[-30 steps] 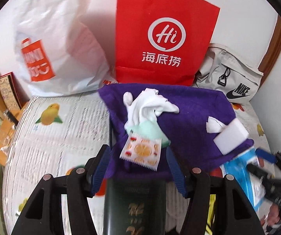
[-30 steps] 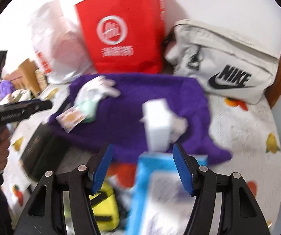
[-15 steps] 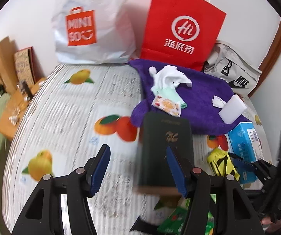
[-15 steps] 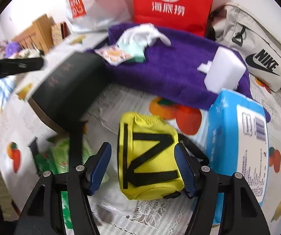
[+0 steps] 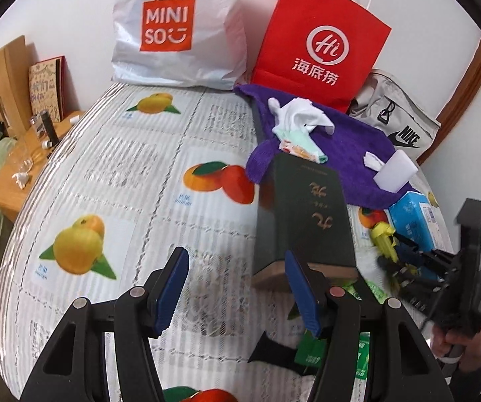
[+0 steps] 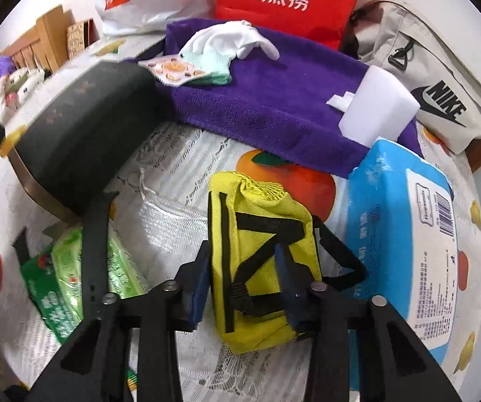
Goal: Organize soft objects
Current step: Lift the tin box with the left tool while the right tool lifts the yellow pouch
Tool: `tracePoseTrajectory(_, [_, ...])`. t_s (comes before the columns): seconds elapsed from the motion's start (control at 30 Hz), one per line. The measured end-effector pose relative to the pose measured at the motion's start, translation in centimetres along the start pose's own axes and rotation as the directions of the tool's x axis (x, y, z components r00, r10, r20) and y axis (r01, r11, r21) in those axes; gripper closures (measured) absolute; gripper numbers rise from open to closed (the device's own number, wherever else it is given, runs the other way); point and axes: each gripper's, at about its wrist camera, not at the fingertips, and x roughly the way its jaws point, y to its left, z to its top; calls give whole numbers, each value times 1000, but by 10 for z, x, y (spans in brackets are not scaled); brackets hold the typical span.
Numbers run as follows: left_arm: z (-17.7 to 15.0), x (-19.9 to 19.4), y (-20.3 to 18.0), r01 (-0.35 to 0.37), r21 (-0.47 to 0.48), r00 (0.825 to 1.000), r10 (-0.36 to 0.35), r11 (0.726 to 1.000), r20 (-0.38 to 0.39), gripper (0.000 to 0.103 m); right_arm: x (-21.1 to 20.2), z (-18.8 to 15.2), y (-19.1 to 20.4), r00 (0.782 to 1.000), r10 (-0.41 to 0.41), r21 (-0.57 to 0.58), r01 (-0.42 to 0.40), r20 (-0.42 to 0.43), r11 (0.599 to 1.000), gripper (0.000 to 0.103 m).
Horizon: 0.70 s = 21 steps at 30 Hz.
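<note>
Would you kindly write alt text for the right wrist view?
The right tongs have just closed on a yellow pouch lying on a fruit-print cloth. A blue tissue pack lies to its right, a purple towel behind.
</note>
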Motion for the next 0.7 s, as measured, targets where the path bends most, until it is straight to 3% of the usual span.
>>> tracePoseTrajectory(0.1, [-5, -2, 3, -6, -9, 1000, 6, 1000, -2, 46, -15, 2, -4, 999, 4, 19, -4, 39, 1000, 85])
tracePoseTrajectory(0.3, [-20, -5, -2, -22, 11, 1000, 22, 1000, -21, 46, -54, -7, -11, 990, 70, 78, -80, 123, 994, 87])
tracePoseTrajectory(0.43, [-35, -7, -9, -13, 29, 999, 14, 1000, -43, 46, -79, -23, -14, 979, 121, 117, -141, 166, 983, 87])
tracePoseTrajectory(0.7, [-71, -7, -44, 32, 103, 996, -23, 994, -91, 42, -114, -72, -13, 967, 123, 142, -157, 225, 977, 87])
